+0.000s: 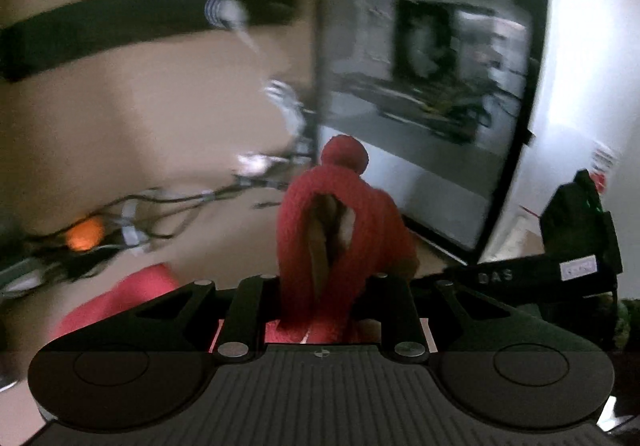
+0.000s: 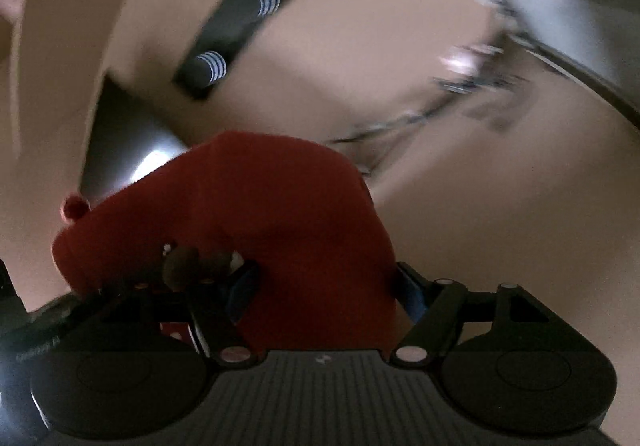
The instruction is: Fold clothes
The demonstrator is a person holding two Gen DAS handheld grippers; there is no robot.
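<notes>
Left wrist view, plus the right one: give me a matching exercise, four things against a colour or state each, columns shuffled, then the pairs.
Things:
1. garment
2. monitor
3. long bar on the wall
4. small round blur by the cables

Colour or state:
A. orange
B. black, with a white striped mark
C. red, fuzzy, bunched between the fingers
D. dark-framed, showing a grey picture

Pairs: 1-C, 2-D, 3-B, 4-A

The left gripper and the right gripper each have red cloth between their fingers; motion blur hides finer detail.
</notes>
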